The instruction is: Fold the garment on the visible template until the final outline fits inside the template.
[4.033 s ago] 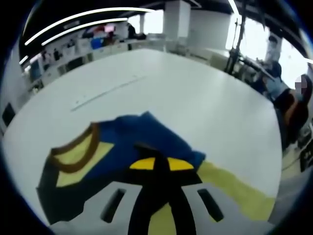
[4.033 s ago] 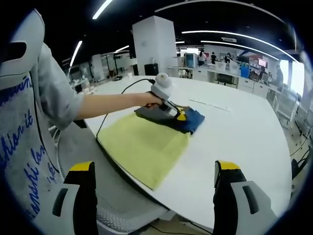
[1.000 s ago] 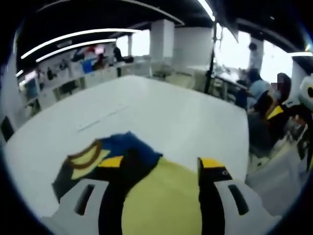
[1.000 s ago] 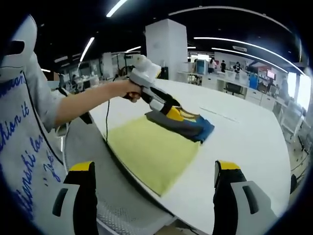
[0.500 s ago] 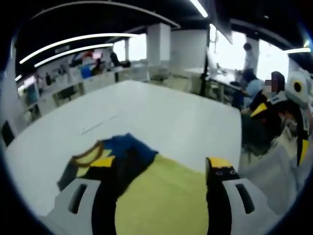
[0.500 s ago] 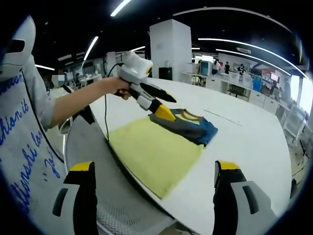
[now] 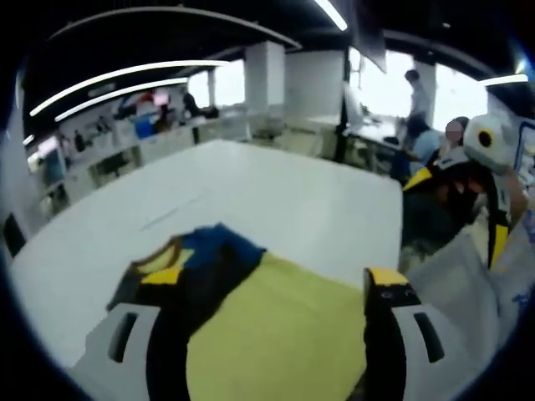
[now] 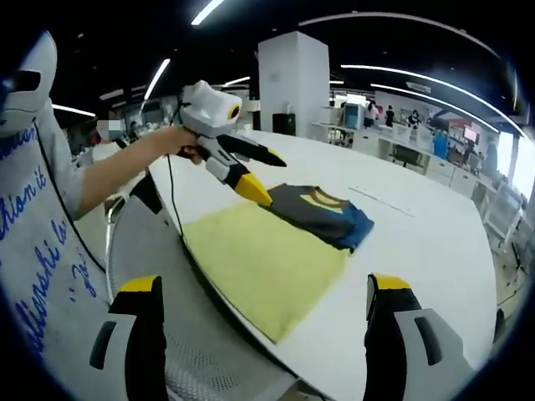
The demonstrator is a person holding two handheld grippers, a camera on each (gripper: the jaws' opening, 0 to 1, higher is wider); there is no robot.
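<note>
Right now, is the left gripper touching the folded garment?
Apart. In the right gripper view the left gripper is lifted above the table, with a plain gap to the folded garment, which lies alone on the yellow template.

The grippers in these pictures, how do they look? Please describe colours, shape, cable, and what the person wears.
The left gripper has a white rounded body, black jaws with yellow tips, and a thin black cable hanging from it. The right gripper has light grey jaws with slotted holes, black inner pads and yellow tips. The person wears a grey short sleeve and a grey top with blue lettering.
</note>
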